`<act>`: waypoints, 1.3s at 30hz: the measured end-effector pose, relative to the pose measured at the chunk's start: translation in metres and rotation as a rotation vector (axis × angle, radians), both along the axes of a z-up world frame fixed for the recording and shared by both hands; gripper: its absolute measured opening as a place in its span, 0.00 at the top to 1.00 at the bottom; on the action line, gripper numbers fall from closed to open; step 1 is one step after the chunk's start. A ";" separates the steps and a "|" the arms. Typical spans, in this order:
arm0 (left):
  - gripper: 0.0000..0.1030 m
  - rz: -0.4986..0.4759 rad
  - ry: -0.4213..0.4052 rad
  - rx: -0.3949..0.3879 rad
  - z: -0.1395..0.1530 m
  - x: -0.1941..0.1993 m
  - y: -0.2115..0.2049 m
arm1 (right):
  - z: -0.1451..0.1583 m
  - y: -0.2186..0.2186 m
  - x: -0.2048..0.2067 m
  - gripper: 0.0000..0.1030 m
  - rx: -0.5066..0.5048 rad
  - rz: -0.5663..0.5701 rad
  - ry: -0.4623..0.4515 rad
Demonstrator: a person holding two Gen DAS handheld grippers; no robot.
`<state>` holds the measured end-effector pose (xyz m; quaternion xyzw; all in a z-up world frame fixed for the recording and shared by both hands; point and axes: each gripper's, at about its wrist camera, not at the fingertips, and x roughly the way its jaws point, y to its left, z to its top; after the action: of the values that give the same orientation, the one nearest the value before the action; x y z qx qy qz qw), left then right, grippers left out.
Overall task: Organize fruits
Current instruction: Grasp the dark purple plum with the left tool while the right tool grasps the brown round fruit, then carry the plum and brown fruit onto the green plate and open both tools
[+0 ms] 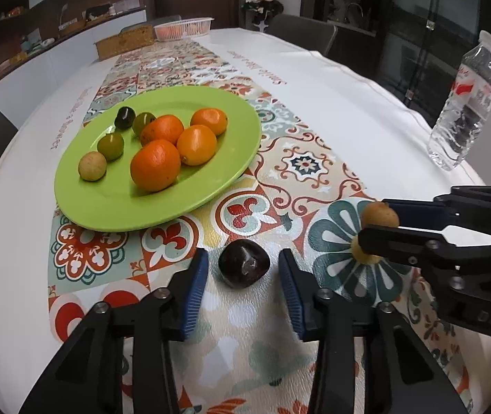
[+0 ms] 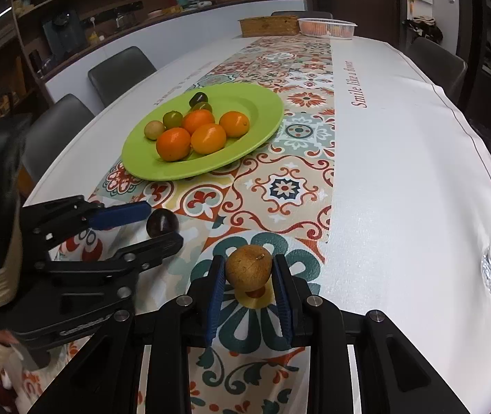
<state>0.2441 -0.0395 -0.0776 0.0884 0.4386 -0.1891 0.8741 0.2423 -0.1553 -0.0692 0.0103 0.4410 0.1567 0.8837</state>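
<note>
- The left gripper (image 1: 242, 277) stands with its blue-padded fingers apart, one on each side of a dark maroon, glossy rounded fruit (image 1: 243, 264) that rests on the patterned tablecloth (image 1: 300, 165); a visible gap remains on both sides, so nothing is clamped yet.
- The key relation: the dark fruit lies dead ahead at 12 o'clock from the left gripper, already between the pads, so closing looks like the only thing needed. It is roughly round, with no clear long axis to align to.
- The right gripper (image 2: 249, 276) is closed on a small tan-brown round fruit (image 2: 249, 270), pads pressing its two sides, held just above the teal flower print.
- In the left wrist view that brown fruit sits at about 3 o'clock from the dark one, near but apart.
- The lime-green round plate (image 1: 231, 172), carrying four oranges and four small fruits, lies at about 11 o'clock from both grippers, near the left one, farther from the right.
- A clear plastic water bottle (image 1: 462, 110) stands at 2 o'clock, well apart.
</note>
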 end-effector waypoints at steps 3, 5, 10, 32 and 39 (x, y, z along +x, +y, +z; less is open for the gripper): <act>0.71 0.002 0.001 0.004 -0.002 0.002 -0.002 | -0.001 0.000 0.001 0.72 0.010 0.000 -0.001; 0.72 0.004 0.004 0.003 -0.001 0.003 -0.002 | -0.001 0.000 0.002 0.72 0.016 0.003 -0.002; 0.72 0.001 -0.002 -0.010 0.004 0.000 -0.002 | 0.000 0.000 0.002 0.72 0.024 0.008 -0.006; 0.72 0.036 -0.128 -0.088 0.073 -0.019 0.018 | 0.046 0.005 0.006 0.72 0.053 0.030 -0.095; 0.72 0.069 -0.174 -0.090 0.092 -0.009 0.032 | 0.067 0.015 0.017 0.72 0.051 0.043 -0.151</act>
<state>0.2356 -0.0074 0.0145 0.0500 0.3546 -0.1701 0.9181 0.2596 -0.1401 -0.0018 0.0113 0.3689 0.1868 0.9104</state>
